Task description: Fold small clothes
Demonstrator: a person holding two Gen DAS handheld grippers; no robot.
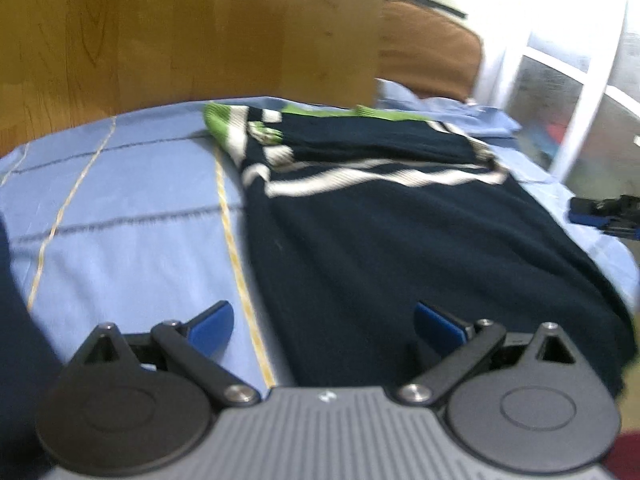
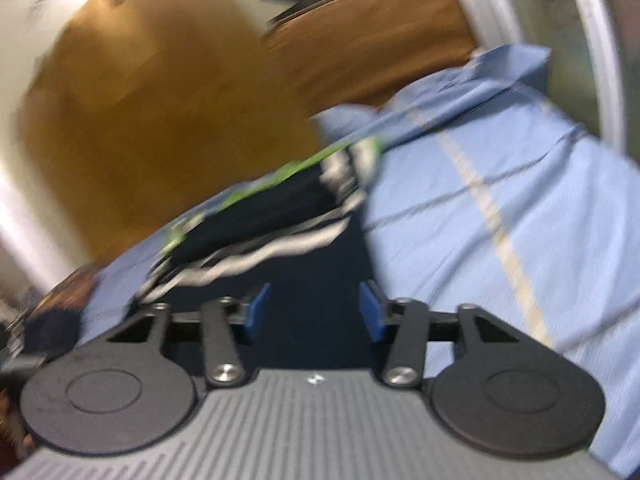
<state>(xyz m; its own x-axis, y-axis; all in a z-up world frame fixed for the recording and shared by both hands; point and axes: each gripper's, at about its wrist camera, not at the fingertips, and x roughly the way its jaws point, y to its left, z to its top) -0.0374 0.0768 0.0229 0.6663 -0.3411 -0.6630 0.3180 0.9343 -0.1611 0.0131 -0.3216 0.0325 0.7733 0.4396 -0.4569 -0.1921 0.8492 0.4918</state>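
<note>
Left wrist view: the left gripper (image 1: 324, 322) hangs over the near edge of a dark navy garment (image 1: 420, 240), its blue-padded fingers (image 1: 212, 326) spread wide apart with nothing between them. One finger sits above the light blue bedsheet (image 1: 120, 208), the other above the dark cloth. The garment lies flat on the bed, partly folded, with white stripes across its middle and green trim along its far edge. A yellow line in the sheet runs just beside the garment's left edge. A wooden headboard (image 1: 180, 28) stands behind the bed, and a brown cushion (image 1: 428, 52) lies to its right. The tip of the right gripper (image 1: 604, 216) shows at the right edge of the frame, beside the garment; its finger state cannot be read there.

Right wrist view, heavily blurred: the right gripper (image 2: 312, 310) is over the garment's (image 2: 280, 200) near portion. Its fingers (image 2: 370, 312) stand partly apart, with dark cloth seen behind the gap; no pad is seen pressing on it. The sheet (image 2: 500, 208) spreads to the right.
</note>
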